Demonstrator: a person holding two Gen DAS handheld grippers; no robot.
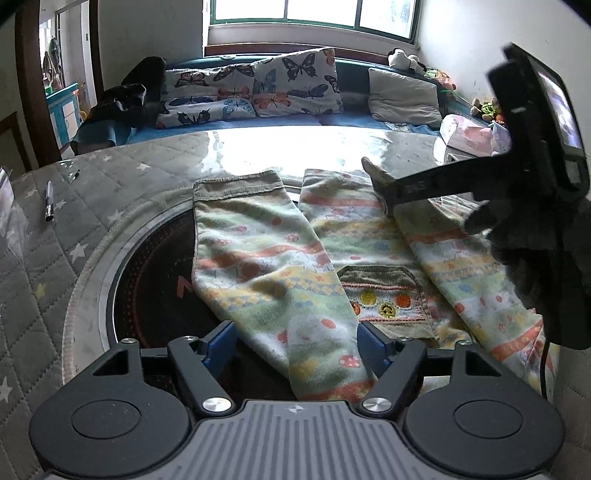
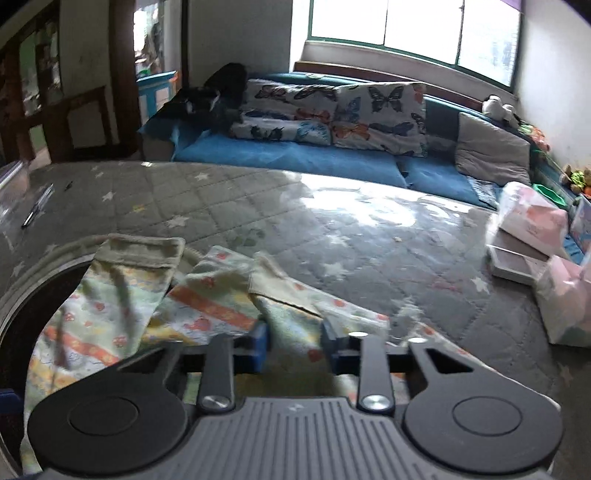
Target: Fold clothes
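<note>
The left gripper [image 1: 295, 345] has its blue-padded fingers [image 1: 218, 341] spread wide, one on each side of a leg of the patterned trousers [image 1: 258, 266]. That leg runs between the pads toward its corduroy cuff [image 1: 236, 186] at the far end; whether the pads press the cloth cannot be told, and the gap looks about as wide as the leg itself.

The right gripper [image 2: 295, 345] has its fingers [image 2: 258, 343] drawn in on a ridge of the same trousers, the fabric bunched between the two blue pads and lifted into a fold that runs away from them. In the left wrist view the right gripper appears from the side as a dark arm reaching in from the right, its tip on the second leg near that leg's cuff, held by a person's gloved hand [image 1: 524, 236].

The trousers lie spread on the table [image 2: 332, 229], legs pointing away from the cameras, a corduroy pocket [image 1: 384, 295] with embroidered flowers showing between the legs. Part of the garment rests over a dark round inset [image 1: 155, 273] in the table; the rest of the table is covered by a grey quilted cloth with stars. A pen [image 1: 49, 201] lies well apart at the left. Beyond the table are a blue couch [image 2: 295, 155] with butterfly cushions [image 1: 295, 81], and a window [image 1: 314, 11].
</note>
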